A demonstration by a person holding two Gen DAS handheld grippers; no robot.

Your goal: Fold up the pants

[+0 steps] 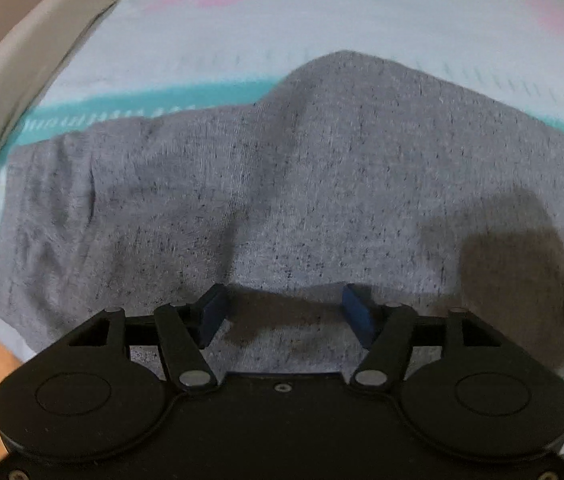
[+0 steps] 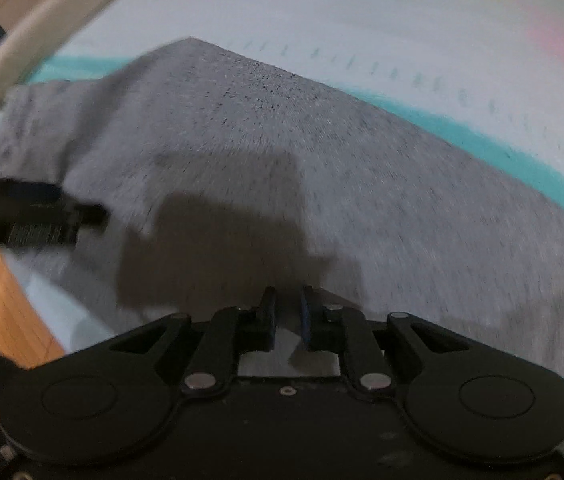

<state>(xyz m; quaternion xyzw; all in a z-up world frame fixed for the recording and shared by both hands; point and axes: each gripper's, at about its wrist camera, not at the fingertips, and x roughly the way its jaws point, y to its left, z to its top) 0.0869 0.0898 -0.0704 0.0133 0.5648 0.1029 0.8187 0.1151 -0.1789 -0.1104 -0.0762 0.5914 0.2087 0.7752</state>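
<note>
While the grey pants lay spread on the pastel bedsheet, the left gripper hung above their near edge, jaws wide apart and empty. Right gripper beside it was slightly parted, gripping nothing.

The grey pants are smeared by motion blur in the right wrist view, and the picture's right edge cuts them off. To the left of the right gripper, the left gripper is a dark blurred shape, so its jaws cannot be read there.
</note>
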